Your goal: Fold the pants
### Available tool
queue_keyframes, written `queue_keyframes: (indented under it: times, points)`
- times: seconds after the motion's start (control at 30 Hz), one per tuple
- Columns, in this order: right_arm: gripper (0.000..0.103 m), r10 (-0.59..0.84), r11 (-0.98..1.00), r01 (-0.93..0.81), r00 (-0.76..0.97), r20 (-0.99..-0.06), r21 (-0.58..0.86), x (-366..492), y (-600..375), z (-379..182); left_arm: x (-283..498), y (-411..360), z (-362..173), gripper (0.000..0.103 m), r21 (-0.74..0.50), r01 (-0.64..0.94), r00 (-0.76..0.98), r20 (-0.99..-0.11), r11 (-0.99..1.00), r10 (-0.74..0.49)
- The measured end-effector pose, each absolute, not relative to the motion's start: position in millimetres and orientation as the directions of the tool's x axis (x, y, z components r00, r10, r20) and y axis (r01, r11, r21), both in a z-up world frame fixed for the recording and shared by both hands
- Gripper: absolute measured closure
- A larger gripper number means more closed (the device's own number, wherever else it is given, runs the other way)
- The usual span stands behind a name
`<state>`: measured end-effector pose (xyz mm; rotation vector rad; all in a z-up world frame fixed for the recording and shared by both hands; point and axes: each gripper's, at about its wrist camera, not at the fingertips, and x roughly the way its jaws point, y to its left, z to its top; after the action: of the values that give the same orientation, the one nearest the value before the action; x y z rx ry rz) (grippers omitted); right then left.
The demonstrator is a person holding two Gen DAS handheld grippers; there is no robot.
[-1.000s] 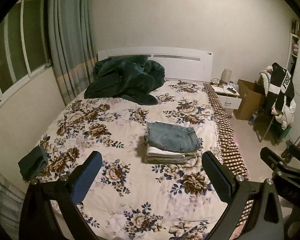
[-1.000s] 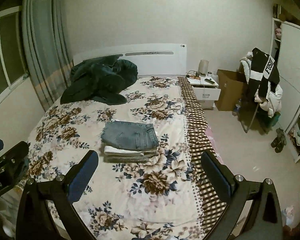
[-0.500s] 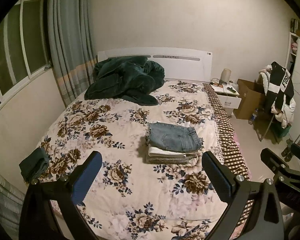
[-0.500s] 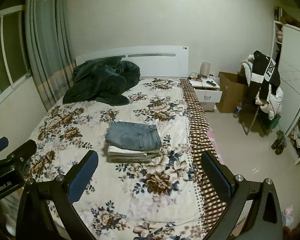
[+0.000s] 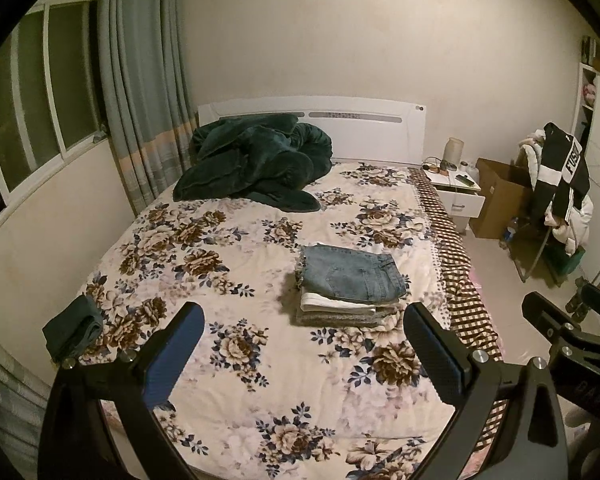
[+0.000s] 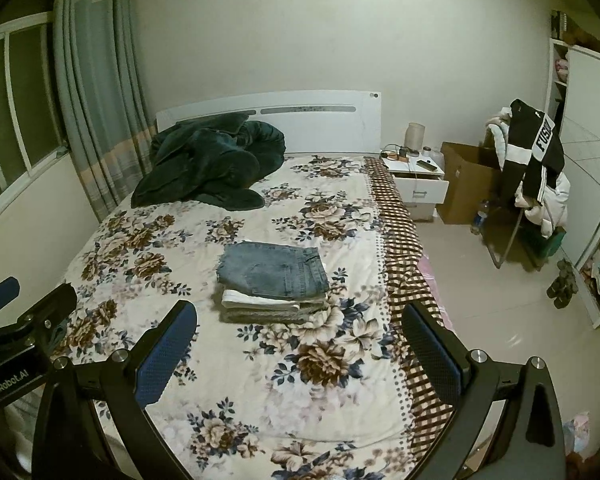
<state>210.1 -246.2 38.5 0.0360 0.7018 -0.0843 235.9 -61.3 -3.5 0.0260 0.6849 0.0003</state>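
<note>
Bedroom seen from the near end of the bed (image 5: 260, 380), both wrist views looking along the mattress toward the headboard. The folded jeans (image 5: 350, 274) lie on top of a small stack of folded garments (image 5: 340, 308), right of centre on the floral bedspread and near the bed's right edge, where checked fabric hangs down. The stack's edges are roughly aligned and nothing touches it, which suggests the folding step is complete or that a further garment is about to be sought.

The left hand-held gripper (image 5: 300, 344) hangs above the near part of the bed with its jaws spread wide and nothing between them; the right hand-held gripper (image 6: 300, 340) is likewise wide and empty, and part of it shows at the right edge of the left view. Both stand well apart from the stack, a neutral posture that leaves the cloth undisturbed.

A dark green blanket (image 5: 256, 164) is heaped at the far left by the headboard, clear of the working area. A small dark folded cloth (image 5: 74, 330) sits at the near left corner of the bed; whether it is pants cannot be told. A nightstand (image 6: 416, 184) stands right of the bed.
</note>
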Motion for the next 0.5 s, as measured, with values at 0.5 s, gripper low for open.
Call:
queue_keyframes:
  times: [0.5]
  points:
    - [0.000, -0.058, 0.996, 0.087, 0.760, -0.647, 0.013, 208.6, -242.5, 37.3, 225.1, -57.7, -2.0, 0.001, 0.040, -0.008, 0.789, -0.613, 0.999, 0.031]
